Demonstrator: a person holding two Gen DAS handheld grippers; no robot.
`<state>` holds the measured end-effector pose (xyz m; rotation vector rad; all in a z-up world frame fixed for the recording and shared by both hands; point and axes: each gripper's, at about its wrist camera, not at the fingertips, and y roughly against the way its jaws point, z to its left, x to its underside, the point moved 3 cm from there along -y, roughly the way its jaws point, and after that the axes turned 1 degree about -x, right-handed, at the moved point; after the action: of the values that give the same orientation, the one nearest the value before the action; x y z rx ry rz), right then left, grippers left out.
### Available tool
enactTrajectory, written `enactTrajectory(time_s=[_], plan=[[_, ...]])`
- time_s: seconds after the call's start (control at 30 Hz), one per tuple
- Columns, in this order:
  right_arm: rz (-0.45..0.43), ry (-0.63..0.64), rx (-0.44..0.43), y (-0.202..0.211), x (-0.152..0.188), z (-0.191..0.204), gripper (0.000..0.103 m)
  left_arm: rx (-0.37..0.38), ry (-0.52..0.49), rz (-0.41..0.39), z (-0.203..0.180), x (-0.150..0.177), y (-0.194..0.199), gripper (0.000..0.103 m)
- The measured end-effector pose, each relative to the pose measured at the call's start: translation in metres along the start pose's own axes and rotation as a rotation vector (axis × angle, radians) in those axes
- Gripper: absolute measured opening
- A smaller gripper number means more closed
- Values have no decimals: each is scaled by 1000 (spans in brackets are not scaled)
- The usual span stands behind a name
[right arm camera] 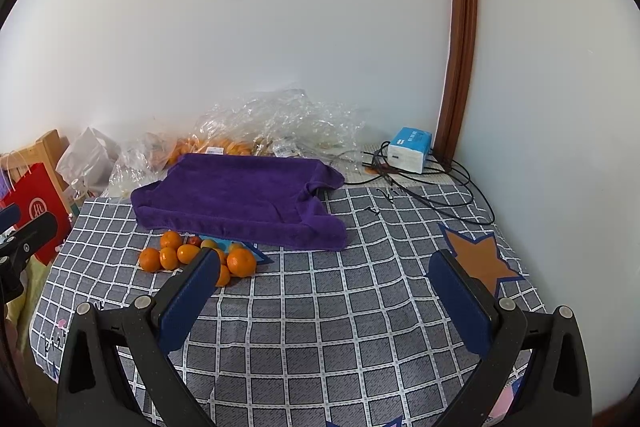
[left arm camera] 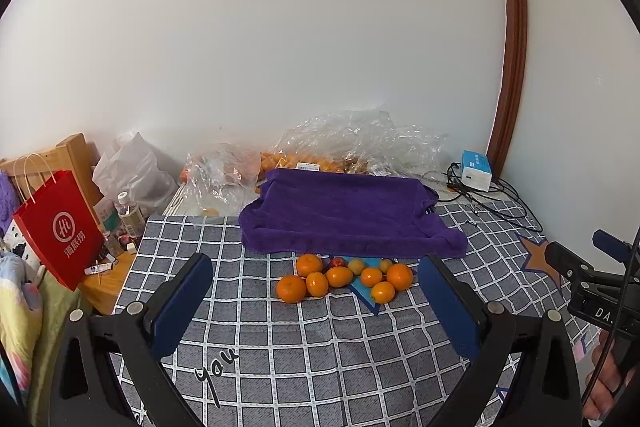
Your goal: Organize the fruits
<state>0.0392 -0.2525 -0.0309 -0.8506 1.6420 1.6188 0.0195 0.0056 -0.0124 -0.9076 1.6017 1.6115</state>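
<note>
Checked bedsheet (left arm camera: 280, 347): fruit cluster (left arm camera: 344, 277) long axis left-right; both hand-held grippers (left arm camera: 316, 283) (right arm camera: 324, 279) spread, empty

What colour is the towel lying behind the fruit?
The towel is deep purple, clearest in the left wrist view.

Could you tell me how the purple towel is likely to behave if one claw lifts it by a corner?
The purple towel looks soft and folded, so it would probably droop and unfold. Its front edge lies beside the oranges, so dragging may nudge them rolling.
</note>
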Motion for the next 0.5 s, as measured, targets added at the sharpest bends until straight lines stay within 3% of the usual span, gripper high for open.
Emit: enactTrajectory(time_s=[0.5], plan=[[-6,4,-4,2,2,1,103,2,4,3,0,0,0,103]])
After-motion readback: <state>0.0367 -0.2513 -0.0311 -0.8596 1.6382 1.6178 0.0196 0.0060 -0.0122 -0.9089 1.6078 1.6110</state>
